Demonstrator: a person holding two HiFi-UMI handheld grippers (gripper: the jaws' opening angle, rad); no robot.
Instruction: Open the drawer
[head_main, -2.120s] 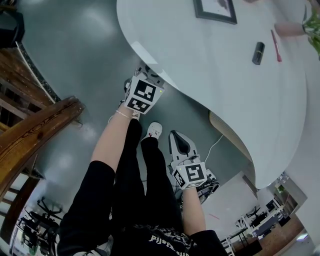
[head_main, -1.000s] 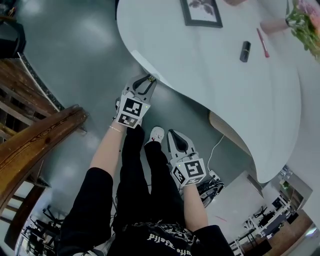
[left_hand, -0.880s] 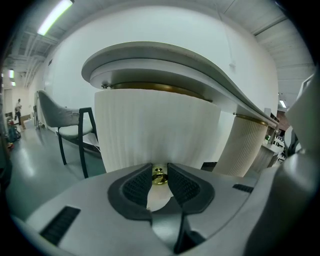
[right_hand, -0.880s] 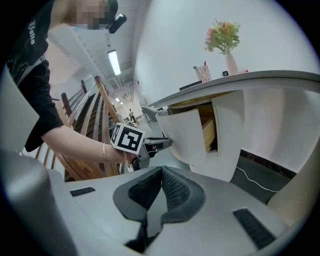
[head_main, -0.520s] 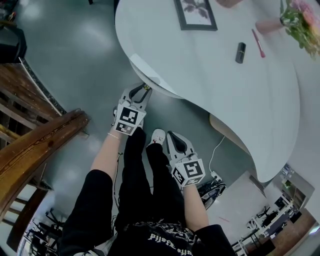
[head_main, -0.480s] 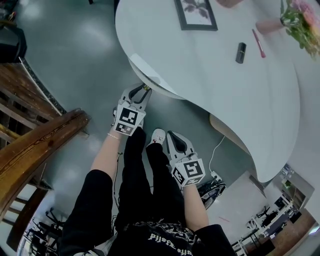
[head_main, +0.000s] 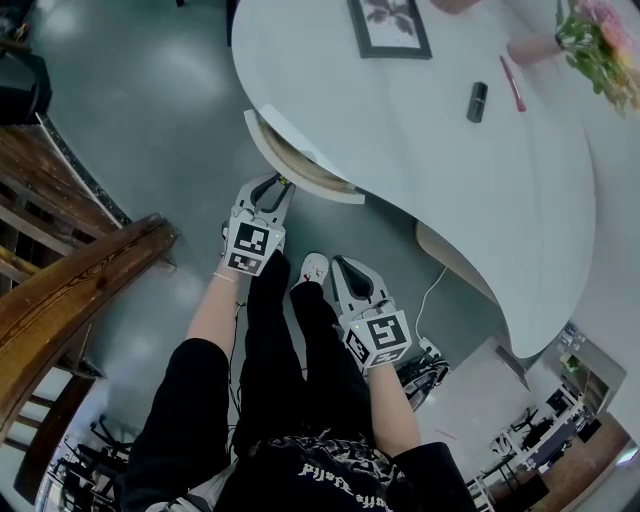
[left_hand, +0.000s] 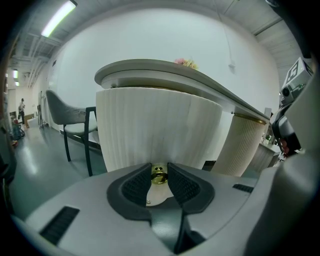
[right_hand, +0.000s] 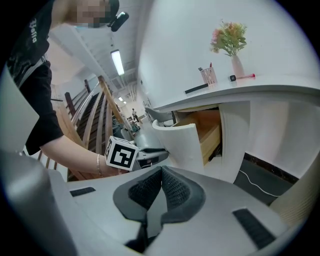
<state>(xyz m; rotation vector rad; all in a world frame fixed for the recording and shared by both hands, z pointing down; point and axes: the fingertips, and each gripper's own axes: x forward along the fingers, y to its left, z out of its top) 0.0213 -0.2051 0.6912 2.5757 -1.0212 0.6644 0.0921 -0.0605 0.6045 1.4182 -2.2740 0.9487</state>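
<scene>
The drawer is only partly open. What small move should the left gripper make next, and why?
Probably pull the left gripper straight back toward the person a little. Its jaws are closed on the gold knob, and the drawer shows only a narrow strip of its wooden inside under the white tabletop.

— What finish has the drawer (left_hand: 160, 130) front?
— You're looking at matt white, finely ribbed; its knob (left_hand: 158, 176) is shiny brass-coloured metal, the inside bare wood.
— And the pads (left_hand: 136, 187) of your left gripper (left_hand: 159, 168)?
— Black, dimpled, rubbery; shell (left_hand: 75, 215) smooth matt grey plastic.
</scene>
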